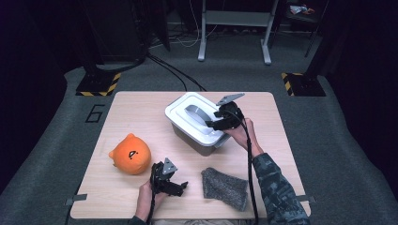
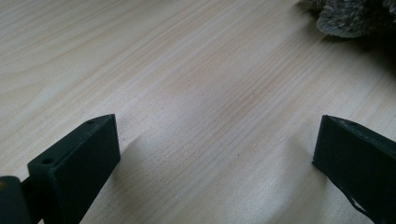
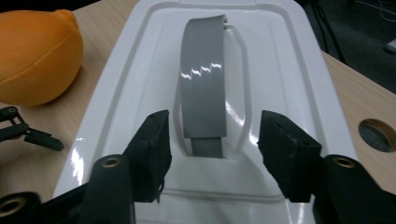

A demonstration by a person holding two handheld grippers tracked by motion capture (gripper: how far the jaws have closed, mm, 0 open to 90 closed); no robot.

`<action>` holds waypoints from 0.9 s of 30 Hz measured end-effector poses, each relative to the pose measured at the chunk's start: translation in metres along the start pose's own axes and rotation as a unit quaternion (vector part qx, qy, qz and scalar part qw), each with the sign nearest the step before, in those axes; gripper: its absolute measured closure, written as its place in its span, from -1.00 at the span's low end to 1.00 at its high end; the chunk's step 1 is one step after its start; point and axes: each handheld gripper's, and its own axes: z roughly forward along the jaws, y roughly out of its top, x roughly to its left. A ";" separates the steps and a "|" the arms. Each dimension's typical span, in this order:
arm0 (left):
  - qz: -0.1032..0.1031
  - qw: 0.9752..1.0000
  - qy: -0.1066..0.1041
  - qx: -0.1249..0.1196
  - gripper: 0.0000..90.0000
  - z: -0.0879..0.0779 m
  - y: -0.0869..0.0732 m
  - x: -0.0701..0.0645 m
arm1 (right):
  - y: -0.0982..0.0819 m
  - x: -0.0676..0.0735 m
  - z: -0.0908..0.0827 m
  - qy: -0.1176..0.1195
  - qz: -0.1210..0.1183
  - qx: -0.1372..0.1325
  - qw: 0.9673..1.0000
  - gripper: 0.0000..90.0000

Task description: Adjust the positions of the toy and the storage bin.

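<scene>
Where carpet meets table [image 1: 141, 101], a "6" [image 1: 95, 113] is marked.

Glossy white plastic lid [image 3: 280, 70] with smooth grey handle [image 3: 201, 79], matt pale wood-grain table [image 2: 187, 70], plush orange toy [image 1: 131, 153], coarse grey cloth [image 1: 225, 187].

On the bench [image 1: 141, 101] a lidded box [image 1: 199, 123] sits toward the far middle, its handle [image 3: 201, 79] lying along the lid. The plush toy [image 1: 131, 153] rests nearer and to the left — well apart from the box. A cloth [image 1: 225, 188] lies at the near edge, right of centre — between them the left hand-held gripper [image 1: 182, 186], the right hand-held gripper [image 3: 212, 140] over the lid.
</scene>
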 end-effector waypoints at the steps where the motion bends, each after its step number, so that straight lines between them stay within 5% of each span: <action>1: 0.000 1.000 0.000 0.000 -1.00 0.000 0.000 0.000 | 0.001 0.000 0.002 0.006 -0.006 -0.004 1.000 0.03; 8: 0.000 1.000 0.000 0.000 -1.00 0.000 0.000 0.000 | 0.006 0.005 0.012 0.005 -0.016 0.003 1.000 0.42; 12: 0.000 1.000 0.000 0.000 -1.00 0.000 0.000 0.000 | 0.006 0.007 0.014 -0.006 -0.012 0.002 1.000 0.47; 23: 0.000 1.000 0.000 0.000 -1.00 0.000 0.000 0.000 | 0.009 0.021 0.014 -0.042 0.016 0.014 0.999 0.46; 27: 0.000 1.000 0.000 0.000 -1.00 0.000 0.000 0.000 | 0.014 0.016 0.016 -0.036 0.019 0.012 0.999 0.09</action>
